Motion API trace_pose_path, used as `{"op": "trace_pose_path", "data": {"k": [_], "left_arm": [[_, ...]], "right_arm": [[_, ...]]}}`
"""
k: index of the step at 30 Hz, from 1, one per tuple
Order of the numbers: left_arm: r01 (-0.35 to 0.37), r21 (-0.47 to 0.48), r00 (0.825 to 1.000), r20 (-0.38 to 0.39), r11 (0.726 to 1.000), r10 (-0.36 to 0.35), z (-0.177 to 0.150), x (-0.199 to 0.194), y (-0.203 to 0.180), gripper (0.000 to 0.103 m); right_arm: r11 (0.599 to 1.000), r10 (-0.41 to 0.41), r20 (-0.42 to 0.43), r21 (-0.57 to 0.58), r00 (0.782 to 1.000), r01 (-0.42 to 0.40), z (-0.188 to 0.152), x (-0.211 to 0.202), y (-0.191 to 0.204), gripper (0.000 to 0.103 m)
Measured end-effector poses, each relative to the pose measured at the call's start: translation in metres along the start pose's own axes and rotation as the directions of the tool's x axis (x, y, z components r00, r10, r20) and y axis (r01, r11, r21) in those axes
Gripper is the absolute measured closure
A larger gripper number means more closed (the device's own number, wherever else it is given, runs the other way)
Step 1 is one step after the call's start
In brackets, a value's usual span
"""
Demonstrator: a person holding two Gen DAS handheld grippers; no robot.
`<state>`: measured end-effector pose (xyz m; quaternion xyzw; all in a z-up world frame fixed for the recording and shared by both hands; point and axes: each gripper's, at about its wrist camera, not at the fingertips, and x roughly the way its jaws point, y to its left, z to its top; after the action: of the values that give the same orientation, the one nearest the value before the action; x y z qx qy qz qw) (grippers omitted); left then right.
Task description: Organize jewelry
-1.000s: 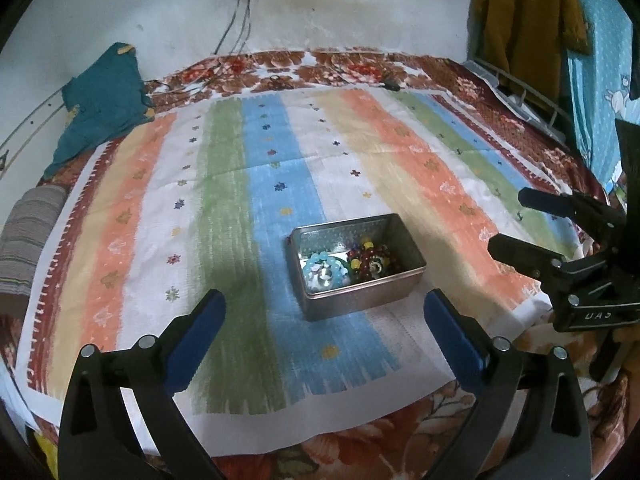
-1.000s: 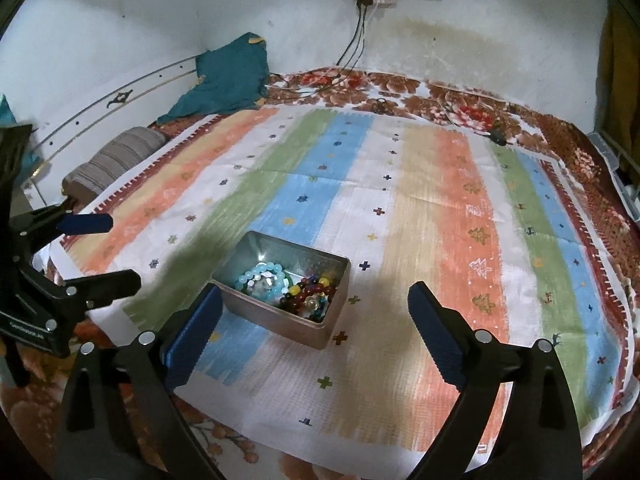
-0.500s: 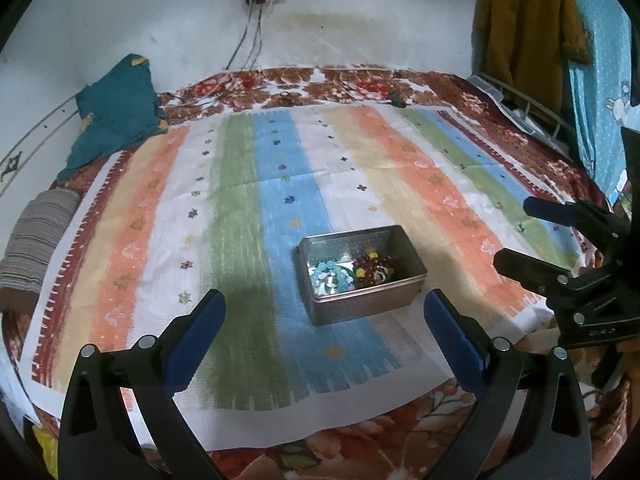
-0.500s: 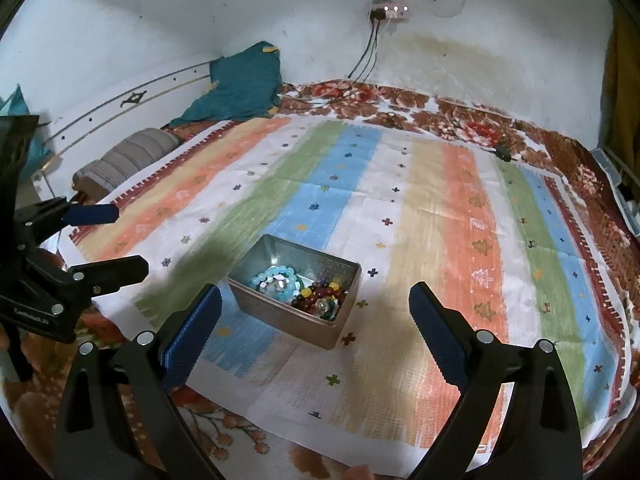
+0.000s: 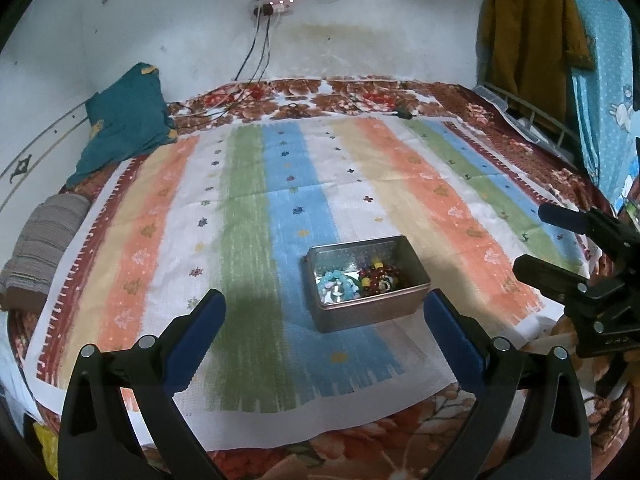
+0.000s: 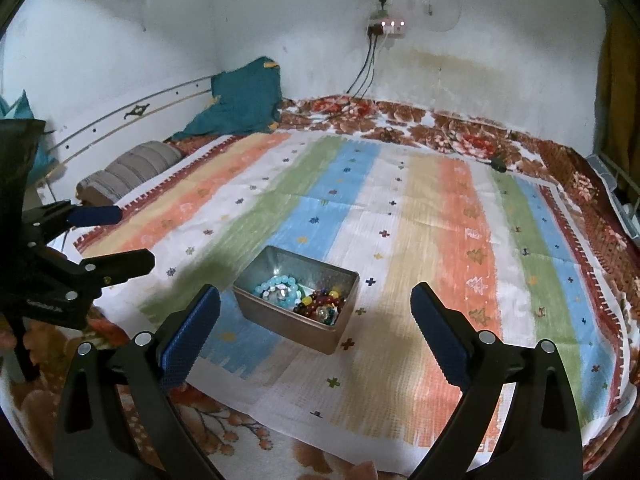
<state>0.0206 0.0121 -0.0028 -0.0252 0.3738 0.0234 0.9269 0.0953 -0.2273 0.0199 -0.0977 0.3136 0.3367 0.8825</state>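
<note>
Both grippers, left gripper (image 5: 324, 312) and right gripper (image 6: 316, 306), spread wide, empty | metal tin (image 5: 366, 282) of beaded jewelry (image 5: 360, 280) at 12 o'clock, farther than earlier | striped cloth (image 5: 248, 216) unchanged

A tin (image 5: 368, 282) sits on a cloth (image 5: 256, 240) spread over the bed (image 5: 472, 108), near the cloth's front edge. Beads (image 5: 356, 282) lie in the tin. A pillow (image 5: 44, 236) lies at the bed's left edge, with a bundle (image 5: 124, 120) behind it.

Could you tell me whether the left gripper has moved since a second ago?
Yes: the left gripper has drawn back from the tin, which looks farther off.
</note>
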Motion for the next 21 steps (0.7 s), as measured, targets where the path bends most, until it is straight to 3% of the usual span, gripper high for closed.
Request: {"op": "trace_pose_path", "data": {"k": [21], "left_arm": [[0.028, 0.042, 0.999, 0.026, 0.999, -0.029, -0.001, -0.007, -0.009, 0.006]], "right_arm": [[1.0, 0.011, 0.007, -0.009, 1.0, -0.011, 0.003, -0.002, 0.002, 0.006]]}}
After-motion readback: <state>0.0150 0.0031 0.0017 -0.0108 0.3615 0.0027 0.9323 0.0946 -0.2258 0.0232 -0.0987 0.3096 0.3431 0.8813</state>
